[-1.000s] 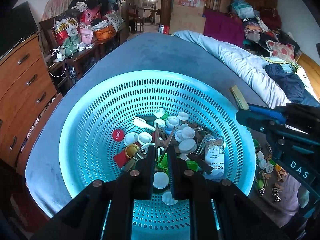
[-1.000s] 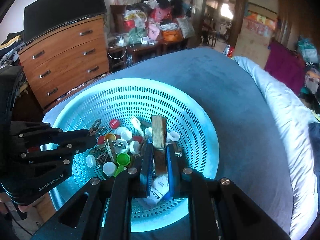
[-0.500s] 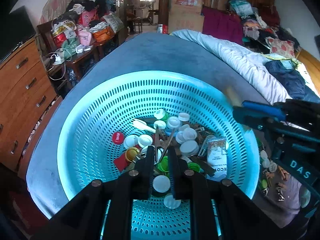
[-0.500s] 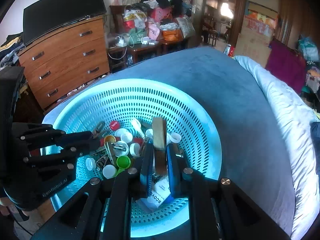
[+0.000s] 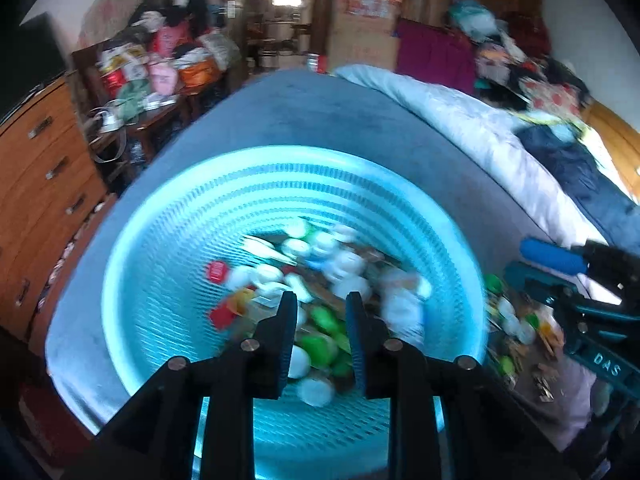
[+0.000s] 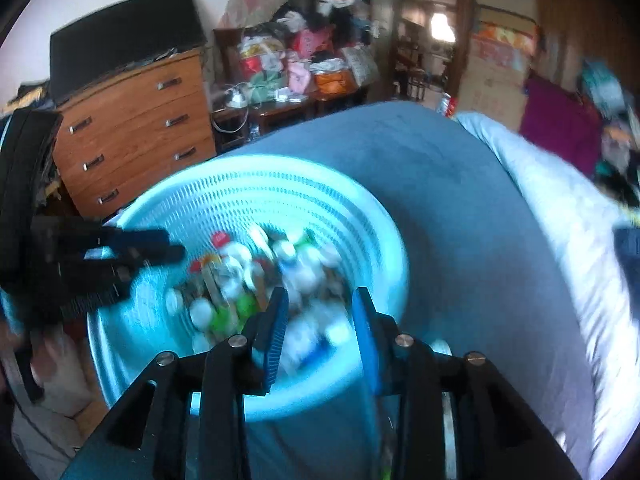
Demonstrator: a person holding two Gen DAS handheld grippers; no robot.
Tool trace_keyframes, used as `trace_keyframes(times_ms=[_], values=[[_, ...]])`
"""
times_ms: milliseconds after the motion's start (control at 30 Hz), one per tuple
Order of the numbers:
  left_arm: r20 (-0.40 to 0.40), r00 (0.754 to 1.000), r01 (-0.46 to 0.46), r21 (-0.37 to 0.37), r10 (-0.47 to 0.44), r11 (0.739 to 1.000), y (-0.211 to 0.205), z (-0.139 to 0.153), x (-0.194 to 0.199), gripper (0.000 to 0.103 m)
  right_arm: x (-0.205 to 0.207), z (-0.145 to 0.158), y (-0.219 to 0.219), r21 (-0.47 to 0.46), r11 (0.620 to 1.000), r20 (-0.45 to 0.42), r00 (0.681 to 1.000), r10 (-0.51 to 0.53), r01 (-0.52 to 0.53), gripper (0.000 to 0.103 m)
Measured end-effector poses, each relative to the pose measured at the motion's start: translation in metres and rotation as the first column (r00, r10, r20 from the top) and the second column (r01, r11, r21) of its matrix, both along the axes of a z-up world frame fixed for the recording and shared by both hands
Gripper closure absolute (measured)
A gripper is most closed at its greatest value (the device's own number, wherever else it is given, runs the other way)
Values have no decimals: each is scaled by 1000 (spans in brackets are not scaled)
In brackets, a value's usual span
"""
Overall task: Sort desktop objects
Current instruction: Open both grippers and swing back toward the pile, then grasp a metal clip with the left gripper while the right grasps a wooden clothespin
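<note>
Turquoise basket (image 5: 160, 280) holds blurred caps (image 5: 296, 248); left claw (image 5: 320, 308), right claw (image 6: 320, 304) opening, empty.

Motion blur smears the heap of small objects (image 5: 320, 280) in the turquoise basket (image 5: 168, 248), leaving caps and packets as white, green and red blobs that cannot be told apart. In the right wrist view the left claw (image 6: 168, 248) is streaked at its tips. The scattered pieces (image 5: 516, 332) beside the basket are too small and blurred to identify. The right claw (image 5: 528, 256) is cut off by the frame's right edge.
</note>
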State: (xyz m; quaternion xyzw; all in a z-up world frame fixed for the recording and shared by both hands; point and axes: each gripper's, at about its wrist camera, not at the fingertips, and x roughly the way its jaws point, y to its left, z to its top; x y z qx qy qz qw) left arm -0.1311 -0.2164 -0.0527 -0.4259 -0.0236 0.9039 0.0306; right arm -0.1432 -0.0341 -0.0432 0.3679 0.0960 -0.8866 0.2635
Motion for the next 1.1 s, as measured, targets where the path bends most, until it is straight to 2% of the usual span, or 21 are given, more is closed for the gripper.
trace_keyframes(times_ms=[133,267,333,400,467,533,600,733,867,900,967,1033,1100], values=[[12,989,148,1,-148,989,55,-12,21,78,35,-41,117,-33,986,95,982,-162,166,70],[46,944,326,3,-325,946,129,-34,47,74,75,-85,227,2,927,214,906,-366,374,68],[90,913,399,22,-399,917,164,-55,57,70,95,-99,255,25,917,237,889,-393,398,68],[160,889,425,58,-428,903,188,-82,59,69,107,-112,264,47,931,255,897,-361,362,68],[209,883,412,87,-421,907,198,-101,60,69,110,-122,259,46,960,264,923,-279,277,71],[251,878,395,105,-408,913,205,-114,62,69,106,-132,246,60,983,259,949,-182,172,77],[271,873,395,95,-405,914,209,-118,66,69,98,-144,228,111,991,241,965,-105,80,79],[293,865,403,78,-408,912,208,-119,76,69,79,-157,207,120,991,230,973,28,-57,79],[312,848,432,62,-429,900,217,-123,81,68,65,-162,198,114,989,219,974,63,-90,80],[313,840,450,54,-443,892,222,-123,81,68,59,-162,200,103,993,225,974,30,-54,92],[295,827,490,38,-479,871,231,-120,81,68,64,-154,211,70,997,223,975,-6,-10,92],[258,798,559,24,-545,829,244,-114,82,68,75,-145,229,9,999,233,972,-36,35,92],[222,756,632,1,-616,775,260,-110,82,68,86,-140,254,-50,993,254,962,-95,111,92]])
